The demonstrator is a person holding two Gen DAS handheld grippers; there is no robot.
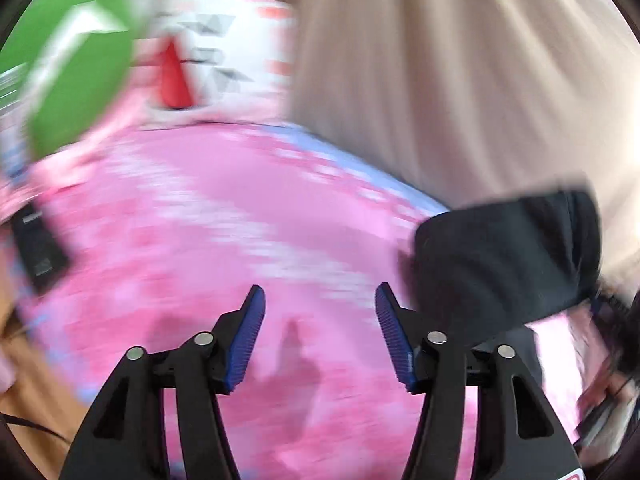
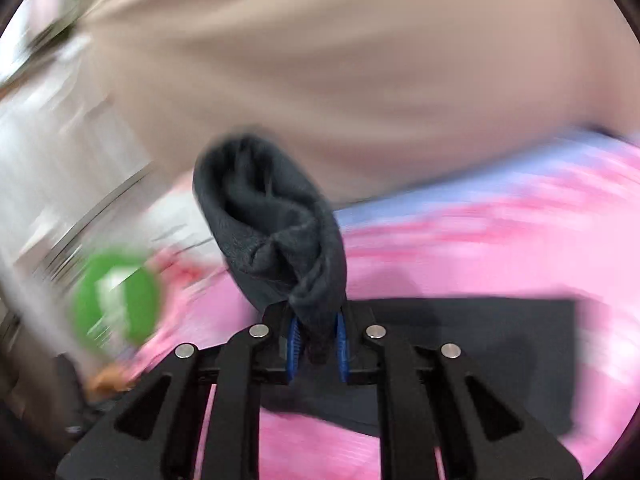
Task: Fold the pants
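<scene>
The dark grey pants (image 2: 276, 224) are pinched between the blue pads of my right gripper (image 2: 318, 344), which is shut on a bunched fold of the fabric that rises in front of the camera. More of the dark cloth (image 2: 480, 360) lies flat on the pink bed cover under that gripper. In the left wrist view the pants (image 1: 508, 260) hang as a dark lump at the right, beside and beyond my right-hand finger. My left gripper (image 1: 320, 332) is open above the pink cover, with nothing between its pads. Both views are blurred by motion.
A pink patterned bed cover (image 1: 224, 232) with a pale blue edge (image 1: 320, 148) fills the middle. A beige curtain (image 1: 460, 80) hangs behind. A green round thing (image 1: 76, 76) and a white and red cushion (image 1: 224, 56) sit at the far left. A black object (image 1: 38, 252) lies at the left edge.
</scene>
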